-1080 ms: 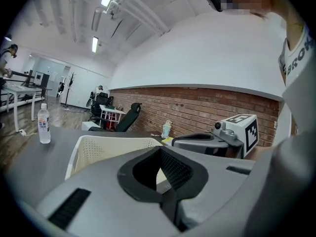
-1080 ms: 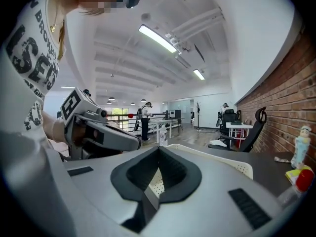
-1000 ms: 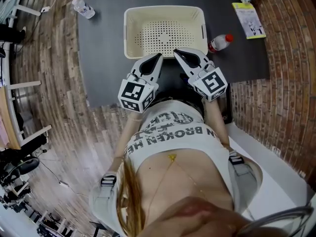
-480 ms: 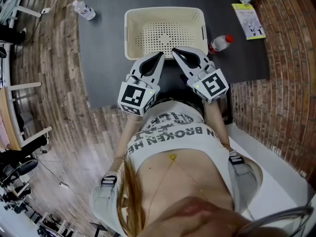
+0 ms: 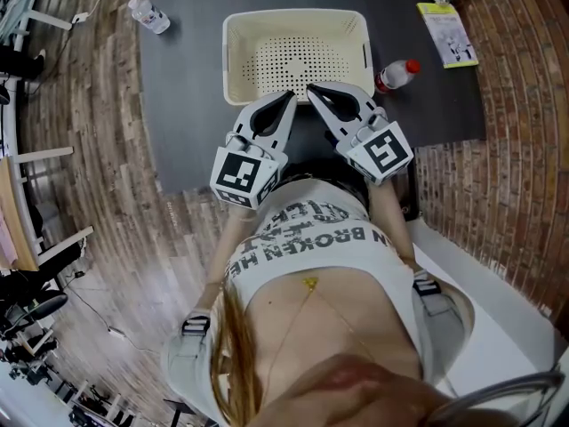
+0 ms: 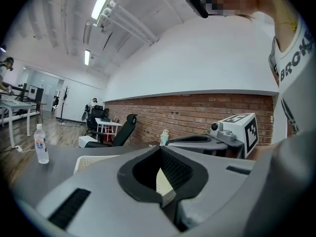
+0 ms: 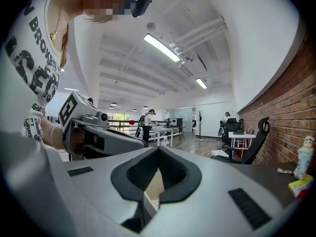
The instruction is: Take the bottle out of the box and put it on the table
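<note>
Beside the empty box: bottle out on the counter, both jaws shut on nothing.

Just right of the cream box (image 5: 233, 60), the red-capped bottle (image 5: 396, 76) sits on the dark counter (image 5: 187, 105), so the task looks done. The left gripper (image 5: 286, 98) and right gripper (image 5: 313, 91) hover side by side at the box's near rim. Their tips angle toward each other and their jaws are pressed together with nothing between them, probably a resting pose. The box is rigid plastic, rectangular with rounded corners, and its floor is pierced by small holes. The counter is matte and smooth. A clear water bottle (image 5: 148, 14) stands near its far left edge.
</note>
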A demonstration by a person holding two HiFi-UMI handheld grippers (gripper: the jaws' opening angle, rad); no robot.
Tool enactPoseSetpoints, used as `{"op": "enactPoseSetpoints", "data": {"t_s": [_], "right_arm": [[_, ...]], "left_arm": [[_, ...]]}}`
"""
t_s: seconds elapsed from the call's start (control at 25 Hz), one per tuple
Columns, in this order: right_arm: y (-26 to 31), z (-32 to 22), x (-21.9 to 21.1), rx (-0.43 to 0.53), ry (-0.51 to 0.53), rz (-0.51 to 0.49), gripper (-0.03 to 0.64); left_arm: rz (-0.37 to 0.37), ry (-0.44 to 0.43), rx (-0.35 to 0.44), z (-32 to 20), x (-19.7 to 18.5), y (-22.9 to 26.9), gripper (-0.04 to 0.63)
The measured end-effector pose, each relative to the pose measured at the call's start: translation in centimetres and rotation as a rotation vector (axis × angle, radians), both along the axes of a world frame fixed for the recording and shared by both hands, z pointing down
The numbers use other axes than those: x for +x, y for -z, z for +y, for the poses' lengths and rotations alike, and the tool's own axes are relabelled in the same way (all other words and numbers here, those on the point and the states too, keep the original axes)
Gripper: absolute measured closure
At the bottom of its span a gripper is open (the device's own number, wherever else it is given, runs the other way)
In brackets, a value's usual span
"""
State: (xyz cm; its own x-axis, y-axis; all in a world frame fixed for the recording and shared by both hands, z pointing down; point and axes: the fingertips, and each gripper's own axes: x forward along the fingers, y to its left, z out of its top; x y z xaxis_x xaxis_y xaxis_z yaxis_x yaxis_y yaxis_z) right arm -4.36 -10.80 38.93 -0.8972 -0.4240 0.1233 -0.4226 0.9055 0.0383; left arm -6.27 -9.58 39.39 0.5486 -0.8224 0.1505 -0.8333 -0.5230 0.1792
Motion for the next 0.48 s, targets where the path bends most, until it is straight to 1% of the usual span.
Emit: {"op": "enactPoseSetpoints", "data": {"t_s": [0.48], "right_arm": [[0.3, -0.6, 1.4, 0.004, -0.054, 0.007, 0.609]], "left_arm": [[0.005, -0.022, 0.013, 0.1, 0.6, 0.6, 0.595]]}}
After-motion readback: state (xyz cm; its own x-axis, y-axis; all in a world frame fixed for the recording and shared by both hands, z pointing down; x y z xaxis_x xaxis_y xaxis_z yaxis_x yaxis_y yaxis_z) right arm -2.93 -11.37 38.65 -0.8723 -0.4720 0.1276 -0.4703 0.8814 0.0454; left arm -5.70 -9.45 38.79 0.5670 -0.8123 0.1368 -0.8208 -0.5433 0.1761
